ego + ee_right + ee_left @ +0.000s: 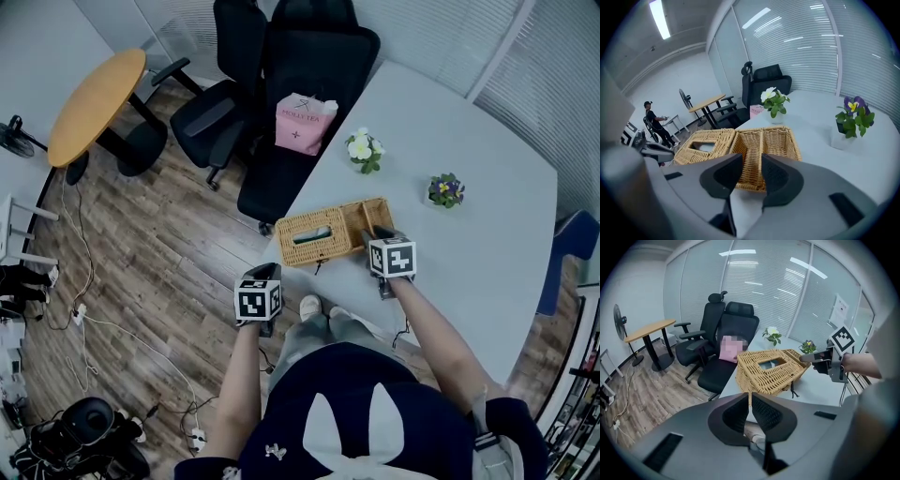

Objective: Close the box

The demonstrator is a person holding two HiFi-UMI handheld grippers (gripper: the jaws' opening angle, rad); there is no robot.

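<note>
Empty, jaws apart, the right gripper (751,176) should fold the tan wicker box's (771,143) slotted lid (705,143) over from nine o'clock; left gripper (750,411) is pinched shut

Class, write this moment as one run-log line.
box: open | lid: flipped aside | left gripper: shut, away from box | right gripper: open, at box
</note>
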